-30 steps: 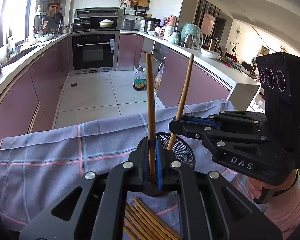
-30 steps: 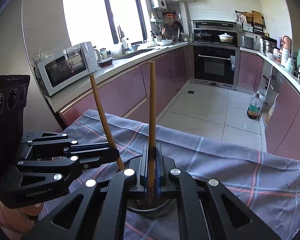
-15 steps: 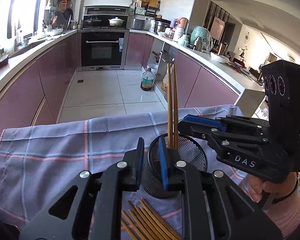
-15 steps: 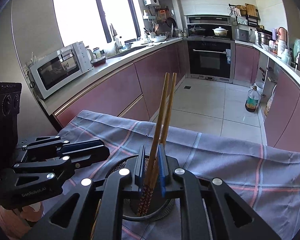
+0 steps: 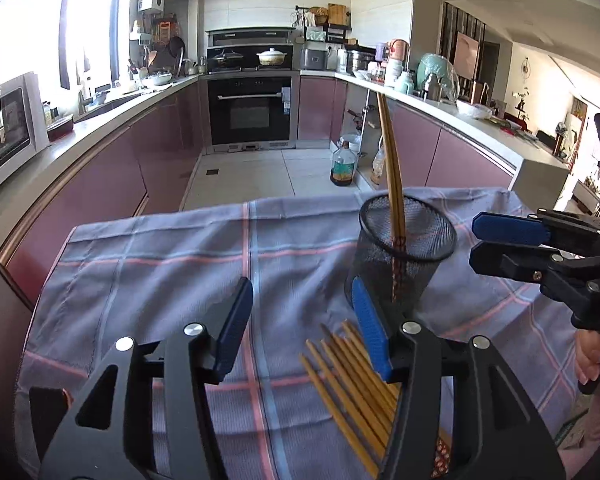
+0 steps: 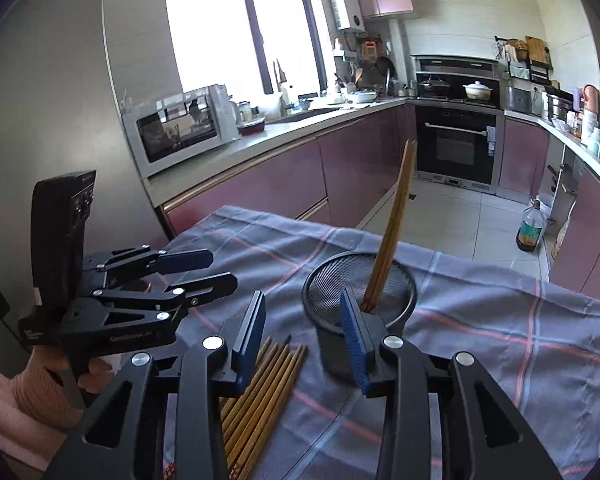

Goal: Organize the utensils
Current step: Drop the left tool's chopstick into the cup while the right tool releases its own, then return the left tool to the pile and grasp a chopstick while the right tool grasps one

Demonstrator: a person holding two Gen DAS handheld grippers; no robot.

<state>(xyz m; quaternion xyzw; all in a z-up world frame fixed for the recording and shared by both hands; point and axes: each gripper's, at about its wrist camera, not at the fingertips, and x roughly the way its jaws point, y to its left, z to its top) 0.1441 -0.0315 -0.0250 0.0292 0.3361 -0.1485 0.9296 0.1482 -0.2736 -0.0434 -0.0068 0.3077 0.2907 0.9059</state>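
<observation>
A black mesh cup point(image 5: 404, 248) stands on a blue-grey checked cloth point(image 5: 172, 264) and holds two wooden chopsticks point(image 5: 392, 176) that lean together. The cup point(image 6: 358, 300) and its chopsticks point(image 6: 392, 236) also show in the right wrist view. Several loose chopsticks point(image 5: 352, 380) lie flat on the cloth in front of the cup, also in the right wrist view point(image 6: 260, 396). My left gripper point(image 5: 304, 320) is open and empty, left of the cup. My right gripper point(image 6: 304, 320) is open and empty, above the loose chopsticks. Each gripper shows in the other's view, the right point(image 5: 476, 240) and the left point(image 6: 224, 270).
The cloth ends at a table edge point(image 5: 260, 202) with tiled floor point(image 5: 260, 172) beyond. Kitchen counters run along both sides, with a microwave point(image 6: 176, 128) on the left one and an oven point(image 5: 252, 112) at the back. A bottle point(image 5: 343, 168) stands on the floor.
Each gripper held one upright chopstick over the cup, then opened and let it drop in. Both grippers have since drawn back and lowered, jaws now wide open.
</observation>
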